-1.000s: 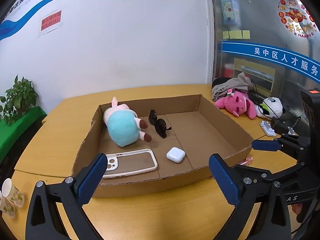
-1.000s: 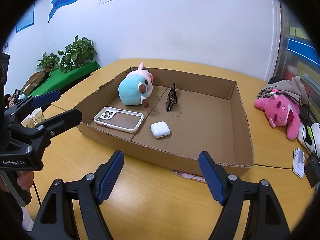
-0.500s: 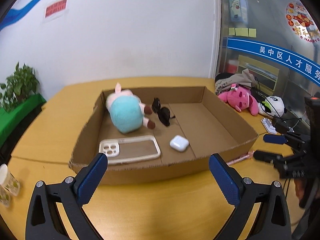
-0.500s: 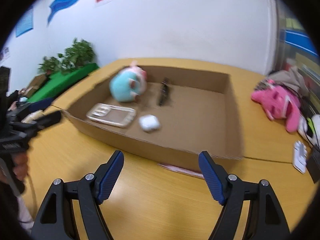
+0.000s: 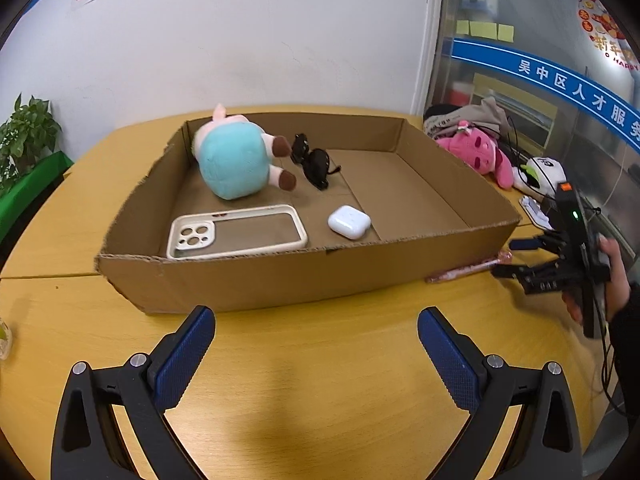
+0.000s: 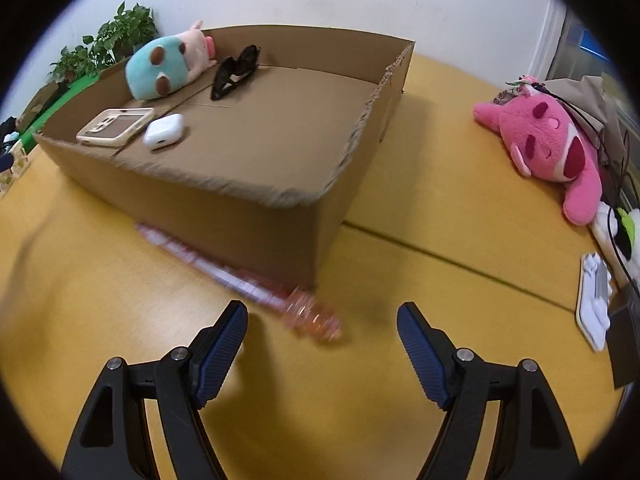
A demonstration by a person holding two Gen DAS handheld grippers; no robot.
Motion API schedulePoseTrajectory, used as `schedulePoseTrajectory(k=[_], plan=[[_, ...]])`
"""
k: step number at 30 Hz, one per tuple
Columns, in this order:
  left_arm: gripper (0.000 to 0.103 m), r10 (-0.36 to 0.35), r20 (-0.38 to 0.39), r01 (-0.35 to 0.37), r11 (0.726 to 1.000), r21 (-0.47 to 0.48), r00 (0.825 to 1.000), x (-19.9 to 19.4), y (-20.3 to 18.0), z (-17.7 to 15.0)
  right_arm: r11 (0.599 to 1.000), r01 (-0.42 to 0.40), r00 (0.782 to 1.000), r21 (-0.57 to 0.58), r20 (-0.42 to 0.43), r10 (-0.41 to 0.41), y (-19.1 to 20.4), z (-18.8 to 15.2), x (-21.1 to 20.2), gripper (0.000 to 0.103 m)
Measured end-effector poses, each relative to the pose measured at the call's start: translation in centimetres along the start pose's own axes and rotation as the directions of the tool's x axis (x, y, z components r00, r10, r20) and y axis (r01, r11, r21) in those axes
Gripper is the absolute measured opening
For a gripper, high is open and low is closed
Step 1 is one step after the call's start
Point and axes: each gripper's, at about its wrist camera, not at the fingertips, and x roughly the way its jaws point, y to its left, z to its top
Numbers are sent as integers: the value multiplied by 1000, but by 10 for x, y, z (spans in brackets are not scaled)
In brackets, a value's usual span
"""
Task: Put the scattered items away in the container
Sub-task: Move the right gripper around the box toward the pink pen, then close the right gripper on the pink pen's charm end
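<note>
- Swung low toward the pen (image 6: 240,278) since a second ago, right claw (image 6: 322,346); box (image 6: 248,200) now off to its upper left.
- Spread wide and empty, right claw, fingertips (image 6: 224,336) just short of the pen's pink end.
- Lying on the tabletop (image 6: 420,240) outside the box, pen, along the near wall by the corner; blurred in the right view.
- Seen from the left view too: pen (image 5: 468,268) beside the box (image 5: 280,276), right claw (image 5: 516,258) near its tip, held by a hand (image 5: 612,276).
- Pulled back a little from the box, left claw (image 5: 316,344); spread wide, empty, above bare tabletop (image 5: 312,392).
- Inside the box: plush (image 5: 236,160) on its side at the back left, sunglasses (image 5: 314,160) just beside its feet, phone case (image 5: 236,232) flat near the front wall, earbud case (image 5: 349,222) right of it, apart.
- Same four from the right view: plush (image 6: 168,64), sunglasses (image 6: 234,72), phone case (image 6: 116,126), earbud case (image 6: 164,136) touching or nearly touching the phone case.
- Outside on the right: pink plush (image 6: 548,144) on the tabletop, well apart from the box.
</note>
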Motion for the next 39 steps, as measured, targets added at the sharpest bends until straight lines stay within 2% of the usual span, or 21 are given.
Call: schedulePoseTrajectory(k=[5, 9, 13, 17, 21, 23, 26, 29, 32, 34, 37, 39], plan=[[103, -5, -16, 5, 1000, 13, 1000, 5, -4, 1, 996, -78, 997, -52, -28, 76, 17, 8, 6, 77], [103, -21, -16, 20, 1000, -15, 1000, 10, -2, 2, 994, -88, 994, -69, -68, 83, 38, 1, -1, 77], [103, -62, -53, 61, 998, -18, 997, 22, -7, 0, 990, -105, 990, -92, -102, 96, 65, -11, -12, 76], [103, -87, -84, 87, 996, 2, 993, 31, -18, 0, 992, -99, 989, -77, -121, 89, 87, -17, -23, 54], [103, -124, -114, 124, 992, -7, 986, 39, -24, 0, 997, -67, 990, -37, -126, 62, 106, -24, -30, 45], [103, -134, -133, 133, 991, -16, 982, 42, -25, 0, 998, -54, 991, -16, -126, 52, 113, -24, -31, 29], [103, -169, -141, 165, 985, -40, 975, 43, -26, -1, 999, -26, 992, 29, -124, 29, 121, -27, -34, 28], [102, -212, -178, 201, 977, -78, 961, 51, -27, -3, 997, -11, 992, 80, -121, 21, 126, -28, -35, 28], [101, -246, -227, 225, 967, -116, 942, 61, -32, -3, 988, -41, 992, 148, -112, 58, 128, -31, -39, 25], [100, -302, -260, 263, 949, -172, 917, 68, -35, -3, 977, -80, 991, 199, -94, 100, 129, -34, -41, 24], [99, -397, -312, 316, 907, -279, 863, 83, -39, -7, 949, -151, 983, 277, -62, 174, 128, -38, -43, 20], [94, -415, -312, 329, 897, -295, 854, 87, -46, -6, 933, -190, 976, 306, -45, 214, 130, -40, -42, 19]])
